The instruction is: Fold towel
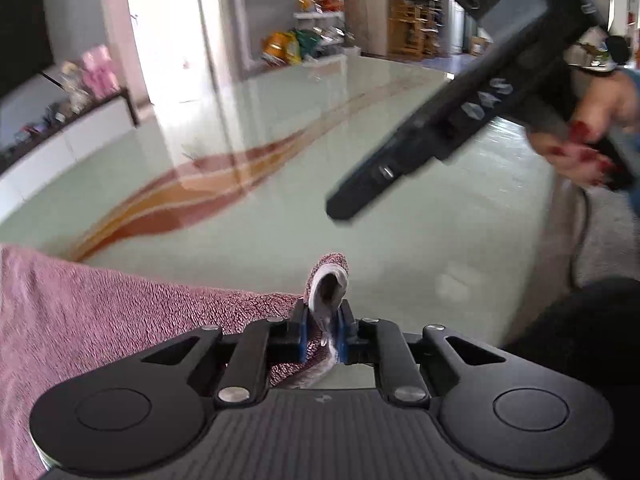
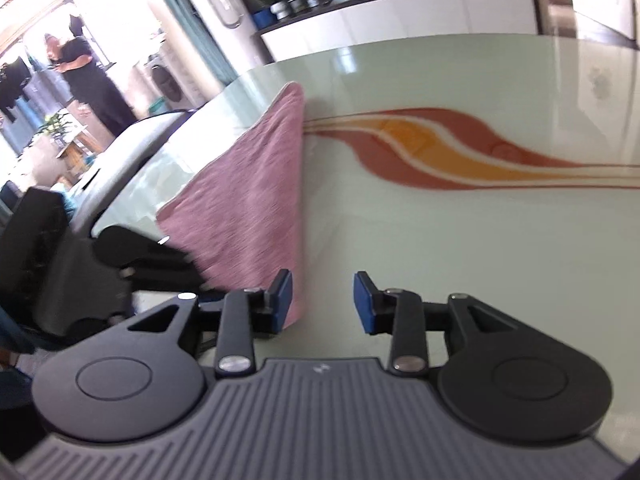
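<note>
A pink towel [image 1: 100, 312] lies on the pale green glass table [image 1: 320, 184], spreading to the left in the left wrist view. My left gripper [image 1: 324, 320] is shut on a corner of the towel, and the pinched corner with a white label sticks up between the blue pads. In the right wrist view the towel [image 2: 248, 200] stretches away from the left pad. My right gripper [image 2: 323, 300] is open and empty, low over the table just right of the towel's near edge. It also shows in the left wrist view [image 1: 460, 120], raised at the upper right.
The table has a red and orange wave pattern [image 2: 460, 156]. Its rounded edge runs at the left [image 2: 160, 152] in the right wrist view. A white sideboard [image 2: 400, 16] stands beyond the table. A person [image 2: 84, 76] stands far off at the left.
</note>
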The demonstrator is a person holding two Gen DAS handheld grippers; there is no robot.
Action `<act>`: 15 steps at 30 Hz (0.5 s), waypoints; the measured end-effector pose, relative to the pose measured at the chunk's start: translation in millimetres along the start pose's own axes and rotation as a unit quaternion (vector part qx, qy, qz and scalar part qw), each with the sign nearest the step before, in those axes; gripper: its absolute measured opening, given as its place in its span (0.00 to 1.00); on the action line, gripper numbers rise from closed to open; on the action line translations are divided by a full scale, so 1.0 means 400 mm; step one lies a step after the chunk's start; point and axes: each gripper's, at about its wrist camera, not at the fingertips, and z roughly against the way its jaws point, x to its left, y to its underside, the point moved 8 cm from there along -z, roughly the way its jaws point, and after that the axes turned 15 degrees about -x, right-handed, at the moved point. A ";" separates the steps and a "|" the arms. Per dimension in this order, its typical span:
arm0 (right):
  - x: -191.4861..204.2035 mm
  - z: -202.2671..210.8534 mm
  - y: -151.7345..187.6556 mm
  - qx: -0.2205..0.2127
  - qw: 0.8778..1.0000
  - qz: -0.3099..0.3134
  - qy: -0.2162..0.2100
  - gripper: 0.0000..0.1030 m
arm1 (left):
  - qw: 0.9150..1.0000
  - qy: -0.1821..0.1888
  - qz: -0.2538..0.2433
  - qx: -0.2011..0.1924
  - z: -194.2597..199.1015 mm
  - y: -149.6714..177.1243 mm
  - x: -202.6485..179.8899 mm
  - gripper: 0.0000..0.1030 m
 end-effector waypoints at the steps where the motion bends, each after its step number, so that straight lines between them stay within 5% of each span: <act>1: 0.003 -0.007 -0.001 -0.002 1.000 0.003 0.005 0.32 | 1.000 0.013 -0.002 0.007 0.016 0.011 0.002 0.15; 7: 0.096 -0.102 -0.022 -0.009 0.997 0.069 0.014 0.32 | 0.994 0.094 -0.007 0.058 0.171 0.100 0.020 0.15; 15: 0.299 -0.307 -0.065 0.000 0.976 0.214 -0.025 0.32 | 0.993 0.096 0.003 0.074 0.337 0.182 0.074 0.16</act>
